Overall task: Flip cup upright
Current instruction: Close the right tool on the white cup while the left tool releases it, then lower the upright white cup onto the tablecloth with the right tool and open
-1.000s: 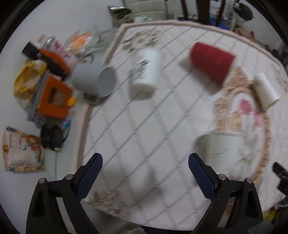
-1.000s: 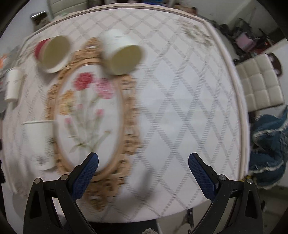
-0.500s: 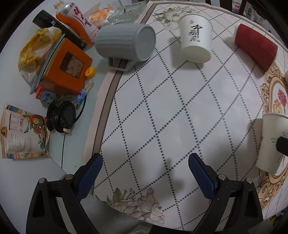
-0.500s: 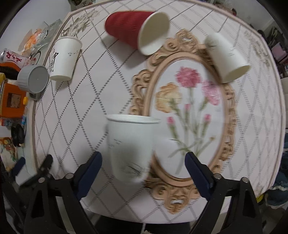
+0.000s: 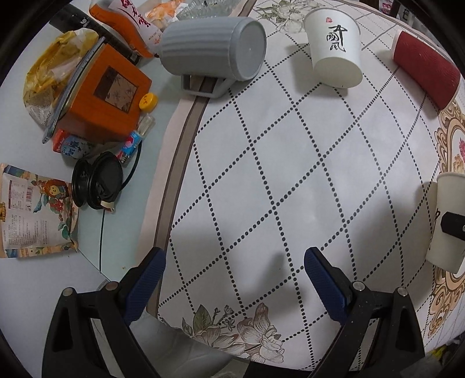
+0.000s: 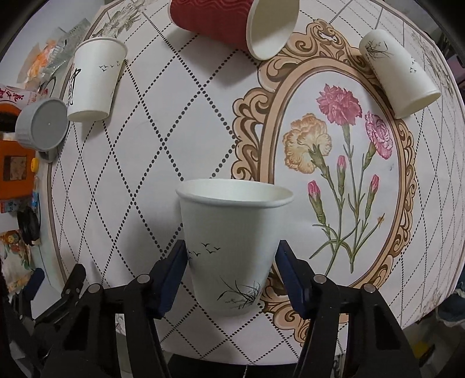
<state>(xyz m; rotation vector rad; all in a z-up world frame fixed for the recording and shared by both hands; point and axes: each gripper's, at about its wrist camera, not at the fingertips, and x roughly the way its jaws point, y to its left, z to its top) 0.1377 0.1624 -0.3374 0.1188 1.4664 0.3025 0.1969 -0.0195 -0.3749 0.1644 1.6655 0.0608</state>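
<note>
A white paper cup with birds and grass point(image 6: 232, 244) stands upright on the patterned tablecloth, between the fingers of my right gripper point(image 6: 231, 270), whose pads touch its sides. The same cup shows at the right edge of the left wrist view point(image 5: 447, 221), with a right finger on it. My left gripper point(image 5: 232, 276) is open and empty above the cloth's near left part. A red cup point(image 6: 232, 23) lies on its side, as does a white cup point(image 6: 401, 75). Another white cup point(image 6: 93, 81) stands rim up.
A grey mug point(image 5: 212, 52) lies on its side at the cloth's left edge. Left of it are an orange box point(image 5: 101, 93), snack bags point(image 5: 32, 212), a black lid point(image 5: 97, 183) and small clutter. The table's near edge point(image 6: 261, 360) is close.
My right gripper has moved in around the upright bird cup and narrowed onto it. My left gripper has drifted slightly nearer the table, still open.
</note>
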